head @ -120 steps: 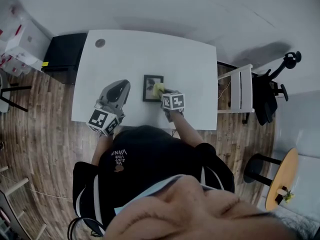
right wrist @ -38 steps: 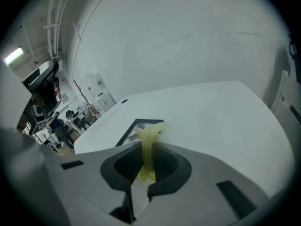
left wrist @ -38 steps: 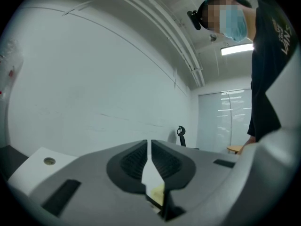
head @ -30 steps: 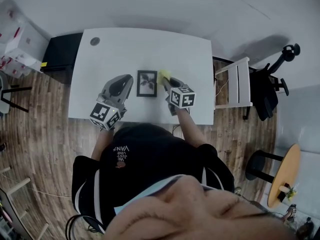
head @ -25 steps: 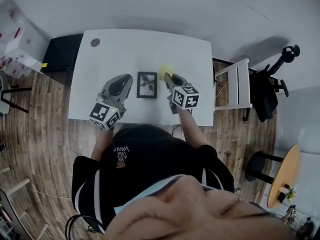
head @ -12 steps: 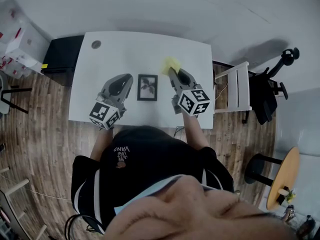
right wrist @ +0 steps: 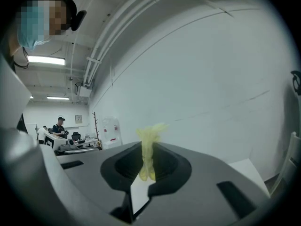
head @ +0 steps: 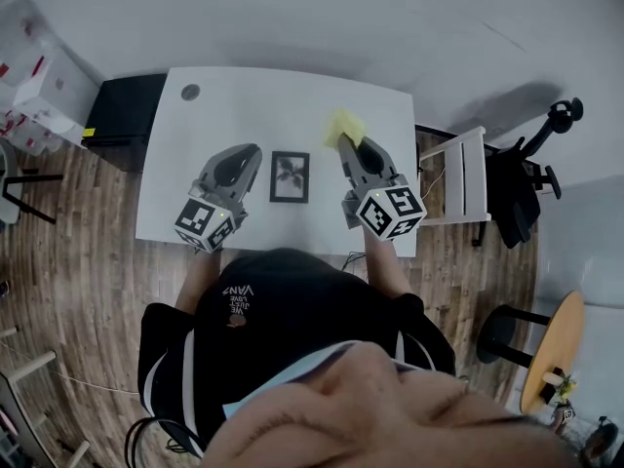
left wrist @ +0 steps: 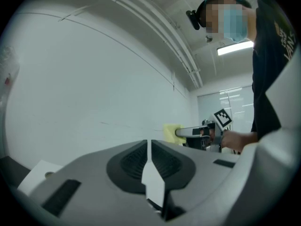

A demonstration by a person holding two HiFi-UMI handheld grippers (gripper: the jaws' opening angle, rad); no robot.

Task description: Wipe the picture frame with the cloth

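Note:
A small black picture frame (head: 290,176) lies flat in the middle of the white table (head: 244,96). To its right, my right gripper (head: 349,146) is raised off the table and shut on a yellow cloth (head: 343,125), which bunches out past the tips. The cloth (right wrist: 148,152) is pinched between the jaws in the right gripper view. Left of the frame, my left gripper (head: 249,152) is shut with nothing in it; its view faces the wall and shows the right gripper (left wrist: 180,133) with the cloth (left wrist: 171,131).
A round grommet (head: 190,93) sits at the table's far left corner. A black cabinet (head: 125,110) stands left of the table. A white chair (head: 458,174) and a black office chair (head: 522,178) stand to the right. The floor is wood.
My right gripper has lifted the cloth off the frame and carried it right and away from me. The frame and the left gripper have stayed put.

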